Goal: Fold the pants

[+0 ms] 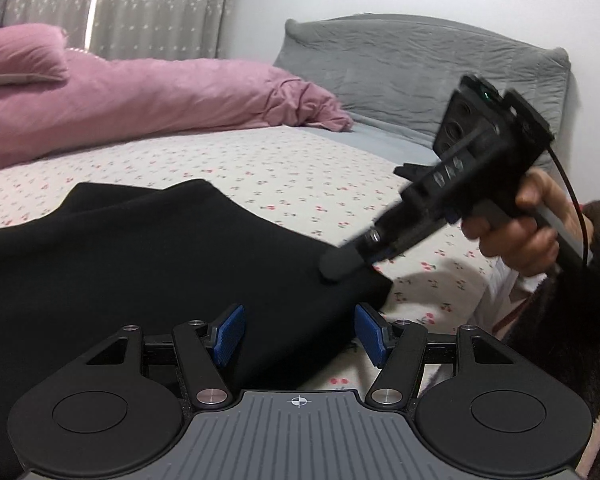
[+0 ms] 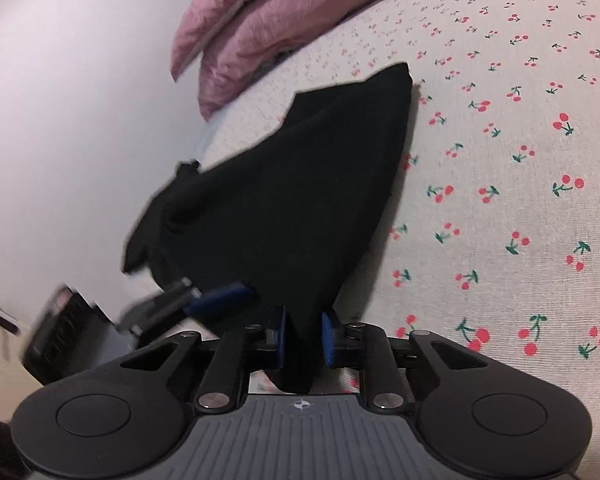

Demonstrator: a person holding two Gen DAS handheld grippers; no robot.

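The black pants (image 1: 172, 264) lie on a cherry-print bed sheet (image 1: 284, 176). My left gripper (image 1: 299, 334) is open, its blue pads wide apart over the pants' near edge. My right gripper (image 2: 303, 338) is shut on a corner of the pants (image 2: 300, 200), cloth bunched between its blue pads. In the left wrist view the right gripper (image 1: 336, 266) comes in from the right, its tip on the cloth. In the right wrist view the left gripper's blue pad (image 2: 220, 298) shows blurred at the lower left.
A pink duvet (image 1: 140, 96) and pillow (image 1: 16, 56) lie at the far side of the bed. A grey padded headboard (image 1: 420, 64) stands behind. A white wall (image 2: 60, 120) is left in the right wrist view.
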